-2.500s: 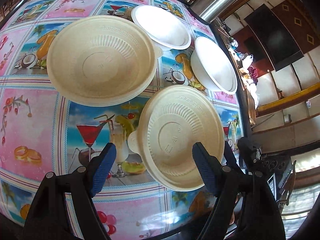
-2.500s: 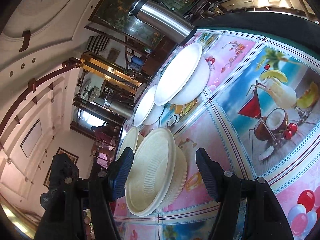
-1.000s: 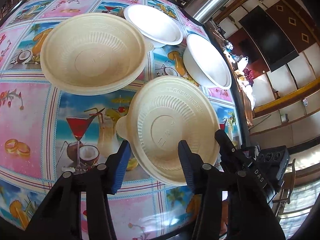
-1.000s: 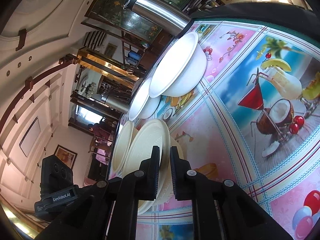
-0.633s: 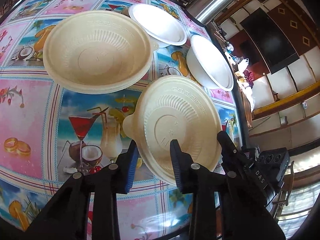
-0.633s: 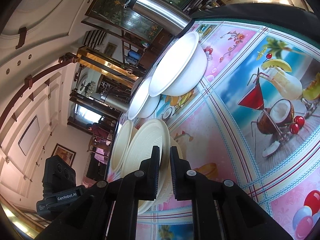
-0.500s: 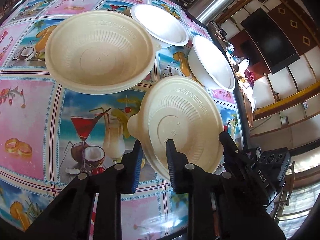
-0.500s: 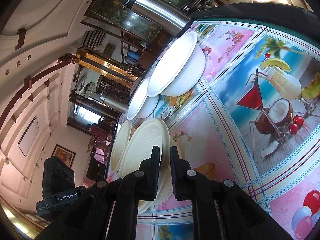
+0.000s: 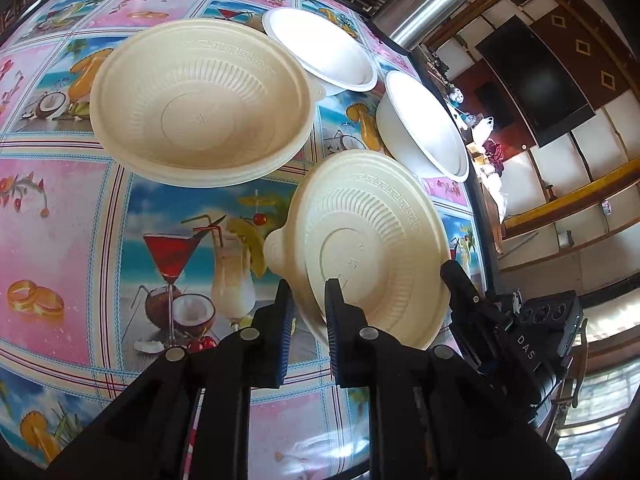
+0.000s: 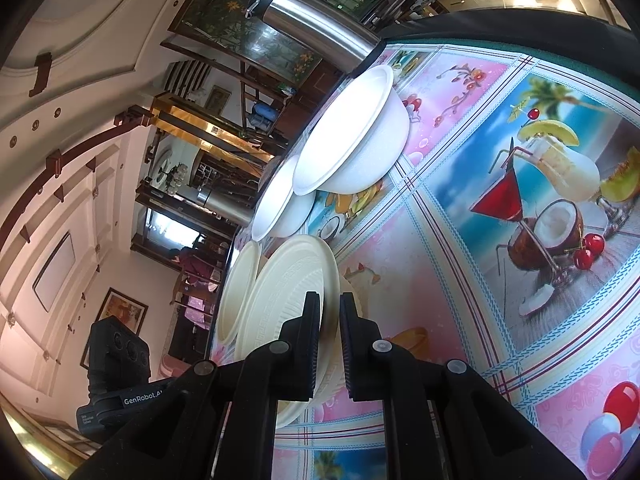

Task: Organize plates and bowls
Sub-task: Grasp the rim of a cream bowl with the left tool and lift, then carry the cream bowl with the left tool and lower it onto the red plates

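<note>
A glossy printed tablecloth (image 9: 60,208), plastic by its sheen, covers the table. 2 cream bowls (image 9: 200,104) (image 9: 372,240) show a matt, ribbed, embossed finish like moulded pulp or plastic. 2 white bowls (image 9: 320,48) (image 9: 424,124) toward the far edge look smooth and plain. A polished steel flask (image 10: 316,24) stands at the far corner, mirror-bright. Each gripper (image 9: 308,304) (image 10: 330,320) is matt black plastic with ridged blue pads (image 9: 286,320).

Both pictures are bright with daylight. The white bowls (image 9: 320,50) (image 10: 348,140) are washed out by glare. The steel flask (image 10: 312,22) shines. Strong fisheye bending curves the tablecloth (image 9: 60,208); the corners are black. The far room looks soft.
</note>
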`<state>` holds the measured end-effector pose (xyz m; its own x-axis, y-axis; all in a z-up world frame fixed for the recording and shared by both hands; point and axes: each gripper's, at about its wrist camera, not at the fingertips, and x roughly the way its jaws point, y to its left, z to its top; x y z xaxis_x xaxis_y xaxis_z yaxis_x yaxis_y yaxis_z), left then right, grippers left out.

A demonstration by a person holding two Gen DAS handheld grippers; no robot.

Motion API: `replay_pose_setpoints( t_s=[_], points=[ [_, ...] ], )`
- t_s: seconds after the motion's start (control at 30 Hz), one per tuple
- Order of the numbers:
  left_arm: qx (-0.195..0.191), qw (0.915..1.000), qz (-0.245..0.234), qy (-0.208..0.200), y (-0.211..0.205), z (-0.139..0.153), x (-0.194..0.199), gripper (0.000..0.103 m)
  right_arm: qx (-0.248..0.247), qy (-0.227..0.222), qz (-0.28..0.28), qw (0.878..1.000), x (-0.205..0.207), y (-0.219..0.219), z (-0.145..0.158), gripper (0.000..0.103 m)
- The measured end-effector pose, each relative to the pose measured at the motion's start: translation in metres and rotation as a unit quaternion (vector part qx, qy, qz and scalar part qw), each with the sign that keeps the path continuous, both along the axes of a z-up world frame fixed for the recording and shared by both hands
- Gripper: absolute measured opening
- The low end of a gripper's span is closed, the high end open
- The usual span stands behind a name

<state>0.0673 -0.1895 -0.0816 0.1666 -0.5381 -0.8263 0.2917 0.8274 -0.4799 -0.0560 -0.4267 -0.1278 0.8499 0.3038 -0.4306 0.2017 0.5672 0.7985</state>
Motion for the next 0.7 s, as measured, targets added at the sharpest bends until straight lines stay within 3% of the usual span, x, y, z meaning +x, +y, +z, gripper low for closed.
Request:
replay_pose_setpoints(
  t_s=[0.7],
  points=[
    [-0.008,0.9999,0.002,0.008,0.036,0.003,-0.017,0.013,-0.015,0.002,0.01,1.0,-0.006,0.018,0.006,0.01]
  ],
)
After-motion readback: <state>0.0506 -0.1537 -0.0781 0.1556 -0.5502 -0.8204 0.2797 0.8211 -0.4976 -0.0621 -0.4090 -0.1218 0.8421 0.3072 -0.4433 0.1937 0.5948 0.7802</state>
